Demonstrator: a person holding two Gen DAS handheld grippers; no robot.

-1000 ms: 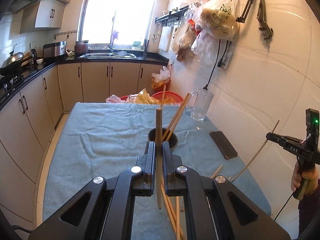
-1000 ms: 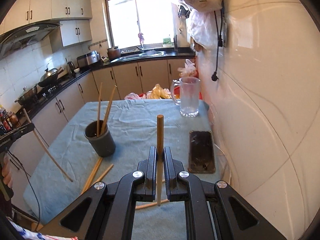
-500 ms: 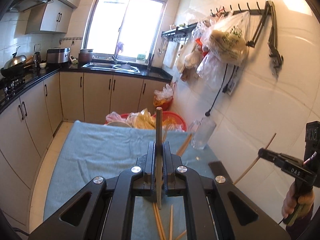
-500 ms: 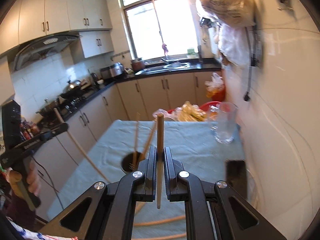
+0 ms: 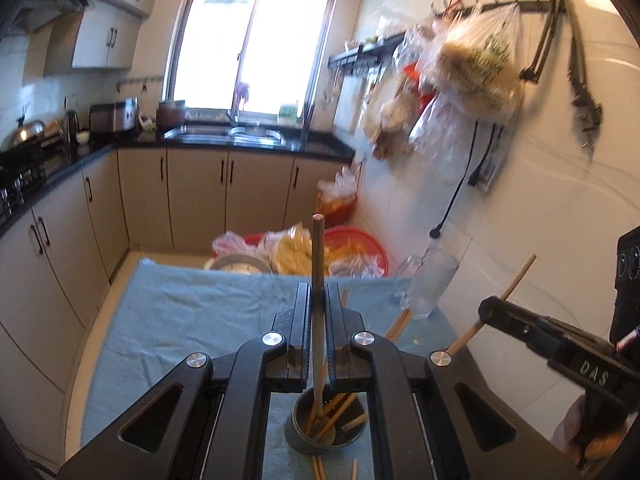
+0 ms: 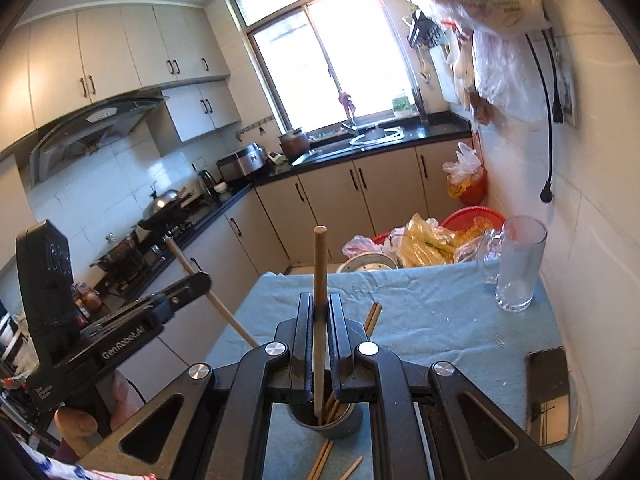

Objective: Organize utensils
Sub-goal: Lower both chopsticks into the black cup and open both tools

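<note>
Each gripper, left gripper point(image 5: 318, 320) and right gripper point(image 6: 320, 328), pinches an upright wooden chopstick point(image 5: 318, 252) above the round grey holder cup point(image 5: 298, 436) on the blue-clothed tabletop point(image 5: 180, 320).

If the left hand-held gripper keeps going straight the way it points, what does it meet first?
Probably the blue cloth on the table beyond the grey cup; the left hand-held gripper seems aimed past the cup, though depth is unclear.

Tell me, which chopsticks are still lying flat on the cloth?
The loose chopsticks on the blue cloth just in front of the grey cup; the others stand in the cup or are clamped upright.
</note>
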